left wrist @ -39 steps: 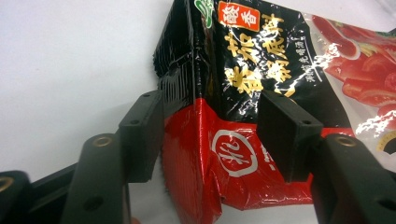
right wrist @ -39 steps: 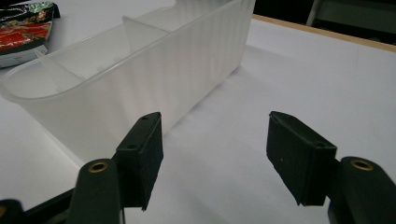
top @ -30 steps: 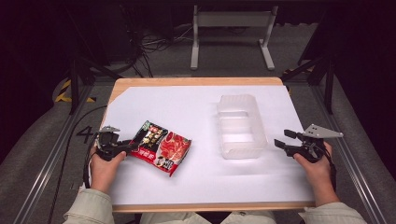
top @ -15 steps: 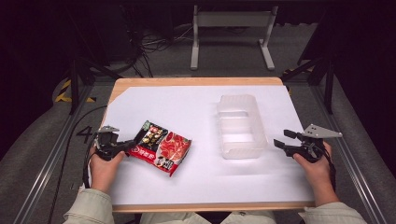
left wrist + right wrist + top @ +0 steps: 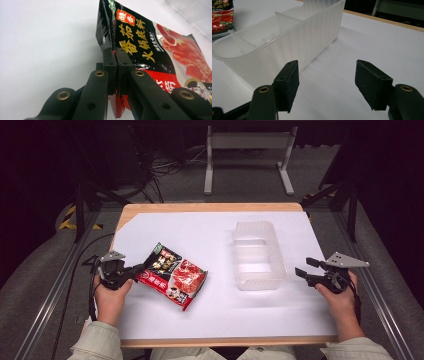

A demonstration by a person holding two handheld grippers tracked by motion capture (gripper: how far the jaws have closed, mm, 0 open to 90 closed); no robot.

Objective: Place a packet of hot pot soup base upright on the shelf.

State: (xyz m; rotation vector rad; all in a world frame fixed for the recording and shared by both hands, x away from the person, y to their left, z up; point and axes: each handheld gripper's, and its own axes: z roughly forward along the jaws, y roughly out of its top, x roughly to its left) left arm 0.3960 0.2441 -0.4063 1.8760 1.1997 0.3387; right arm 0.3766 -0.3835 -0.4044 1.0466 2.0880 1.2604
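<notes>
A red and black food packet (image 5: 172, 274) lies on the white table, left of centre. My left gripper (image 5: 137, 270) is shut on the packet's left edge; in the left gripper view the two jaws pinch the packet (image 5: 140, 45) between them, at the left gripper (image 5: 115, 53). A clear plastic bin (image 5: 256, 255) with dividers stands right of centre. My right gripper (image 5: 303, 268) is open, just right of the bin, nothing between its fingers. In the right gripper view the bin (image 5: 282, 45) stands ahead and to the left of the right gripper (image 5: 327, 75).
The white sheet (image 5: 210, 232) covers a wooden table whose edge (image 5: 210, 207) shows at the back. A metal stand (image 5: 247, 150) and cables sit on the floor beyond. Rails run along both sides of the table.
</notes>
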